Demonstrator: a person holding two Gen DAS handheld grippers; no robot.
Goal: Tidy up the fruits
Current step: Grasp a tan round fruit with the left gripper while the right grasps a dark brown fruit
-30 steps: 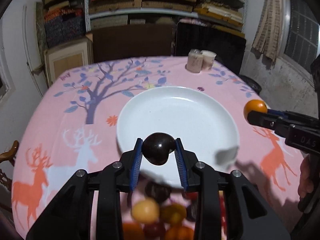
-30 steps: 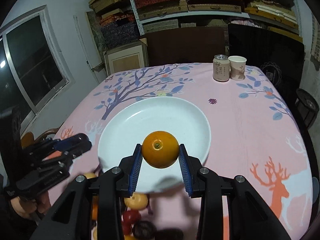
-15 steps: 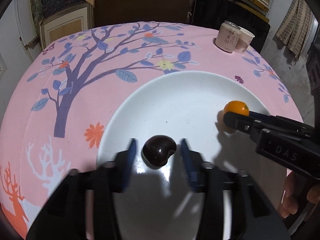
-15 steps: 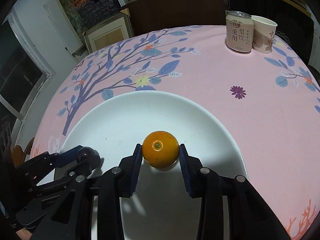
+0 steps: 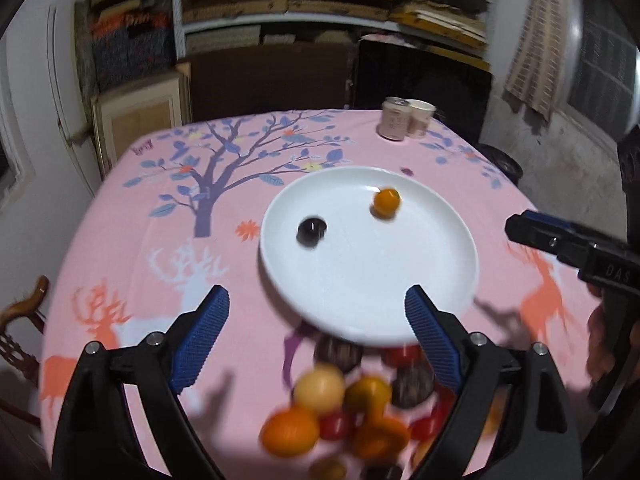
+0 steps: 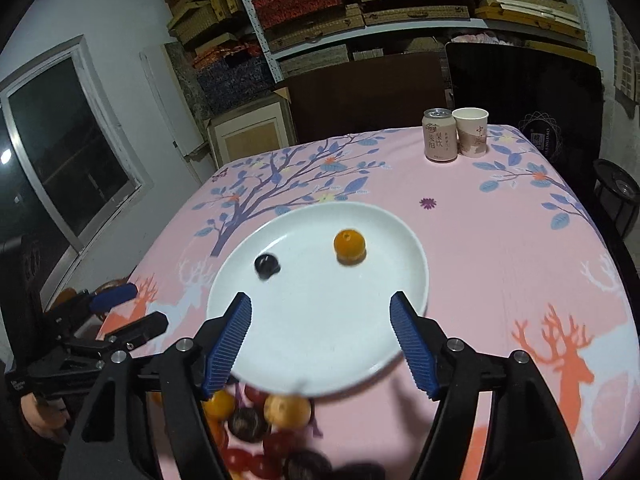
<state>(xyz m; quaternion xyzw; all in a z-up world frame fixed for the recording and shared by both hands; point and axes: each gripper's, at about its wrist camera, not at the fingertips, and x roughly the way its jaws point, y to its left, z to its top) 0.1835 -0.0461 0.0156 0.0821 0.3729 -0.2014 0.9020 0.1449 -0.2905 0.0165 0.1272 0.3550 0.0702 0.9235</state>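
A white plate (image 5: 360, 280) (image 6: 320, 320) lies on the pink tablecloth. On it rest a dark fruit (image 5: 311, 231) (image 6: 267, 265) at the left and an orange fruit (image 5: 386, 201) (image 6: 349, 244) at the right, apart from each other. My left gripper (image 5: 316, 316) hangs over the plate's near rim, jaws opening, nothing between them. My right gripper (image 6: 320, 326) is likewise over the near rim, jaws opening and empty. A heap of orange, yellow, red and dark fruits (image 5: 352, 412) (image 6: 260, 420) lies on the cloth just below both grippers.
A drink can (image 6: 440, 135) (image 5: 395, 119) and a paper cup (image 6: 472, 132) stand at the table's far right corner. A wooden chair (image 5: 22, 320) is at the left edge. Shelves and boxes stand behind the table.
Both grippers carried their fruits over the plate, let them go and pulled back toward the near rim. The dark fruit and the orange fruit now lie on the plate.
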